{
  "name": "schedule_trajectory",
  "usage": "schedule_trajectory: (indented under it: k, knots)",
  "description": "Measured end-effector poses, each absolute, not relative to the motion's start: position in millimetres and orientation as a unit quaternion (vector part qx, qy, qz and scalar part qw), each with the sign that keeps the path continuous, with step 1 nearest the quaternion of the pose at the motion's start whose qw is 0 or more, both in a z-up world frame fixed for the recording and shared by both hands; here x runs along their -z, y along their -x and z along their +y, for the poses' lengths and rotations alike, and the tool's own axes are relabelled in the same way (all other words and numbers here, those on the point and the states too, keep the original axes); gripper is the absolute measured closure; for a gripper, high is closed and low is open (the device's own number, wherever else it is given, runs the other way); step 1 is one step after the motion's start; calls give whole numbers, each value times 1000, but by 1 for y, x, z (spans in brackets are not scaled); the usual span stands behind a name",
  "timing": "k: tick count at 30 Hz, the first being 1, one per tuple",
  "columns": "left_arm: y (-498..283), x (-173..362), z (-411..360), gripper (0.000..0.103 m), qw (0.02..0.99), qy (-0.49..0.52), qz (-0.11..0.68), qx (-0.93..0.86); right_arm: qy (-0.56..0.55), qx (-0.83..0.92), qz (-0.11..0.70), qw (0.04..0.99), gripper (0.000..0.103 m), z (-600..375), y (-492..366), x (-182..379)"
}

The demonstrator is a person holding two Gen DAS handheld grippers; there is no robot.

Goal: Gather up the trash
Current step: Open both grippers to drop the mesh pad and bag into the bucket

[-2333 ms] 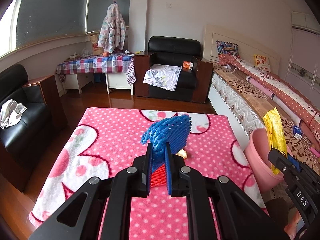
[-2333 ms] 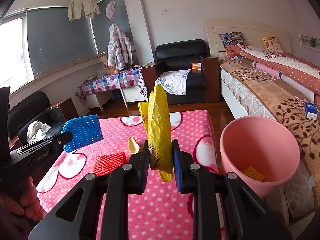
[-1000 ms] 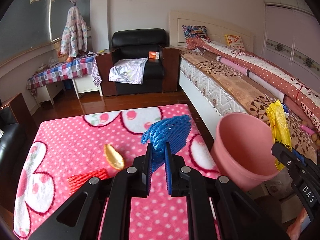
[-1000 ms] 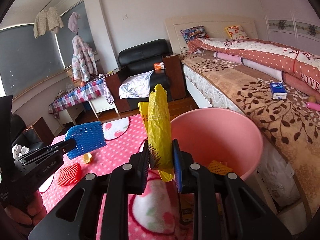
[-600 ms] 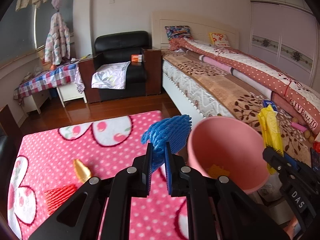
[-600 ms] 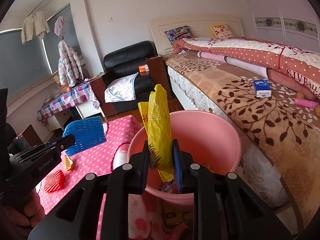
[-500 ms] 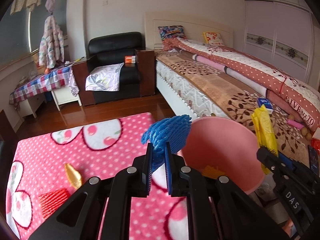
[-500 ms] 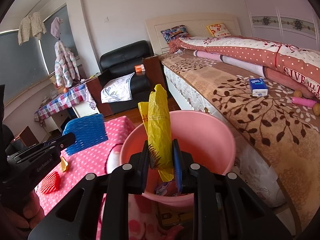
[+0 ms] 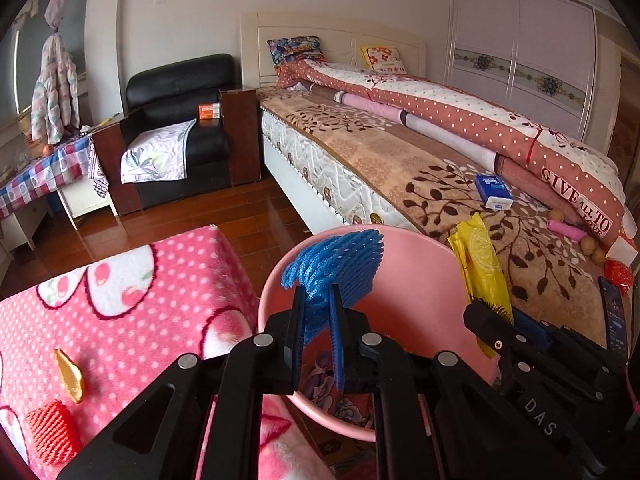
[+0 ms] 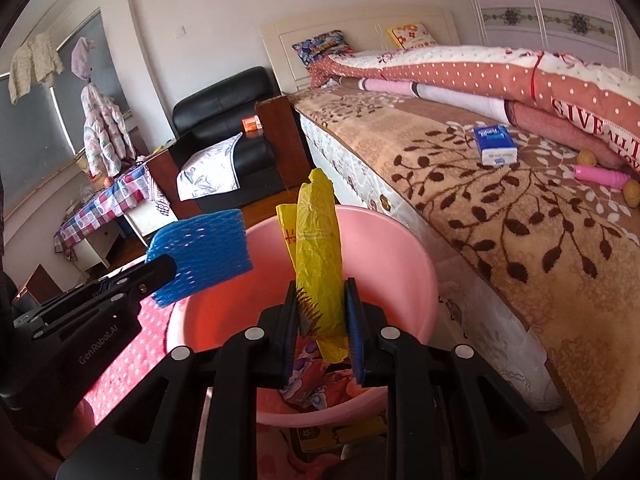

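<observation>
Right wrist view: the yellow wrapper [image 10: 320,256] is standing upright, long axis vertical, clamped between the jaws of the right hand-held gripper [image 10: 322,334] above the pink bin [image 10: 400,264]. The left hand-held gripper [image 9: 316,340] is pinching the blue foam net [image 9: 336,268], fanning up and rightward over the bin's rim. Judgement: centre both items over the opening before releasing. Red foam net [image 9: 52,426] and a yellow scrap [image 9: 69,374] are lying on the table [image 9: 160,280].

The bin [image 9: 416,264] stands between the table [image 9: 140,304] on its left and the bed [image 9: 400,160].
</observation>
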State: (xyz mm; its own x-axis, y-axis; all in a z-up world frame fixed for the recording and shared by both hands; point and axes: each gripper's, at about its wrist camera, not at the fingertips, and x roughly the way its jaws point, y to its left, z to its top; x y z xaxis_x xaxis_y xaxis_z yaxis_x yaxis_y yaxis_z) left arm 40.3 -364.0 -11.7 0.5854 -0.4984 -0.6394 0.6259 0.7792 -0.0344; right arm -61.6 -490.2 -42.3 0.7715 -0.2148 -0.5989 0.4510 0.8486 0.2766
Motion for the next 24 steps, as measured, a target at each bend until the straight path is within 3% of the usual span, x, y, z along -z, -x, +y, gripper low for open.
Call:
schedule_trajectory:
  k: [8,13,15,17,24]
  knots:
    - [-56,31,-378,86,871,-96,355,324,-214,182,302,911,81,-499,51,52]
    - [-58,36,-381,61,869,-98,358,328,-228,176,318,903,81,-502,45,59]
    - [-57,36,-381,57,867,-100,359,331,-233,175,324,900,78,-504,43,61]
    - [-57,36,-381,56,866,-100,359,333,-240,174,325,898,70,-506,42,63]
    - [-52,29,-377,52,868,-98,351,336,-242,173,328,897,69,-505,45,63]
